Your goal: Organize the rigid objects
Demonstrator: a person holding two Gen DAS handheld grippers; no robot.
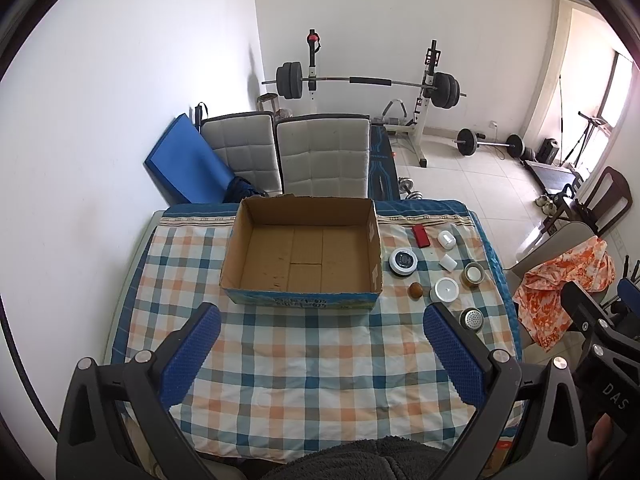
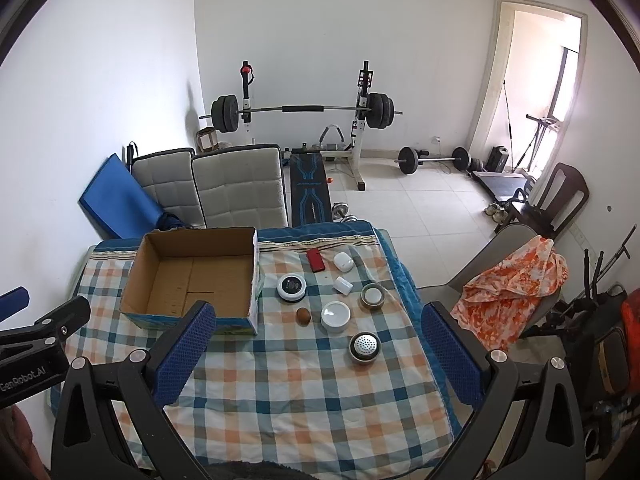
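An empty cardboard box (image 1: 256, 236) (image 2: 140, 280) sits on the checked tablecloth. Right of it lie small items: a red block (image 1: 421, 235) (image 2: 315, 261), a black-topped round tin (image 1: 403, 262) (image 2: 291, 287), two white caps (image 1: 446, 239) (image 2: 343, 261), a white round jar (image 1: 444, 290) (image 2: 335, 316), a glass jar (image 1: 474, 274) (image 2: 373, 296), a brown ball (image 1: 416, 291) (image 2: 303, 315) and a metal shaker lid (image 1: 472, 319) (image 2: 364, 347). My left gripper (image 1: 320, 328) is open and empty, hovering near the box. My right gripper (image 2: 316, 330) is open and empty above the items.
The table (image 1: 280, 380) is covered with a plaid cloth. Two padded chairs (image 1: 320, 152) stand behind it. A chair with an orange cloth (image 2: 512, 280) stands at the right. Weights and a bench are further back on the tiled floor.
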